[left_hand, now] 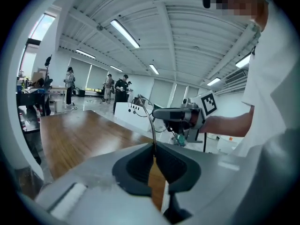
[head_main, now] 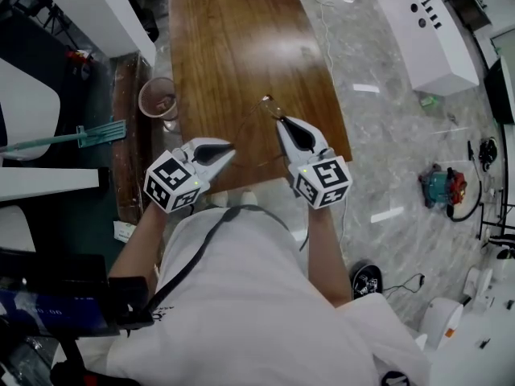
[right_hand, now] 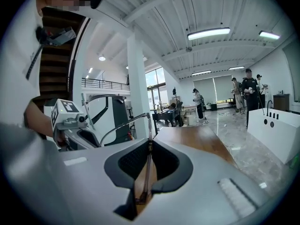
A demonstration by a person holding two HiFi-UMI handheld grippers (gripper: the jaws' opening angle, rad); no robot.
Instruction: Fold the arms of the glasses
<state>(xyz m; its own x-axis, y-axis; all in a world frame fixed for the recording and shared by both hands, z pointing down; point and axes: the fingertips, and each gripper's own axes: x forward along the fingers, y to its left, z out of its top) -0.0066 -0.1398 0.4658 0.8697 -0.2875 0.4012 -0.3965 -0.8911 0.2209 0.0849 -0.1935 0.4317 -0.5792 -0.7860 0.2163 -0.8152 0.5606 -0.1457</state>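
- Above the near end of a wooden table (head_main: 233,39), a person in a white shirt (head_main: 241,296) holds a pair of thin wire-framed glasses (head_main: 266,100) in the air between two hand-held grippers.
- The left gripper (head_main: 229,147) is pinched nearly closed at its tips on one thin metal arm of the glasses; in the left gripper view the arm (left_hand: 151,121) rises in a curve out of the closed pads (left_hand: 140,165).
- The right gripper (head_main: 280,121) is likewise clamped narrow on the glasses, and the right gripper view shows a slim wire arm (right_hand: 126,123) running down between its dark pads (right_hand: 164,161) and arching away to the left.
- The two grippers point toward each other, their tips close together but apart, with the frame bridging the gap clear of the tabletop.
- Each gripper's marker cube (head_main: 170,182) faces up toward the head camera.
- Just off the table's left edge stands a clear cup (head_main: 157,96) on a dark bench (head_main: 129,135).
- A white cabinet (head_main: 426,30) sits on the marble floor to the right, well apart from the table.
- People stand in the background of the hall (left_hand: 69,83).
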